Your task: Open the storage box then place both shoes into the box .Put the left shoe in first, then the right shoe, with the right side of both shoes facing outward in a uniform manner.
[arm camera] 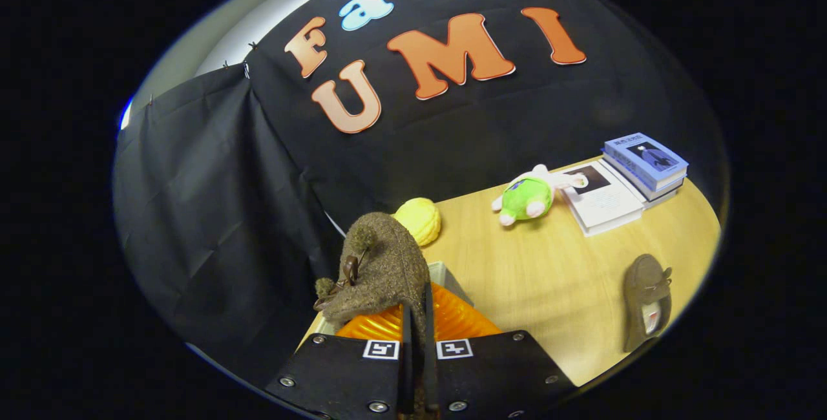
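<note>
While fingers (418,336) pinch one shoe (381,271), seemingly over box (452,278), second shoe (646,300) lies on table (549,278).

Brown pompom shoe (381,265) above the orange-lidded box (446,320); other shoe (646,300) on table.

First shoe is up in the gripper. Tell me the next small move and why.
Probably lower it straight down. The gripper is shut on the held shoe, which hangs right above the orange box; the other shoe lies on the table.
</note>
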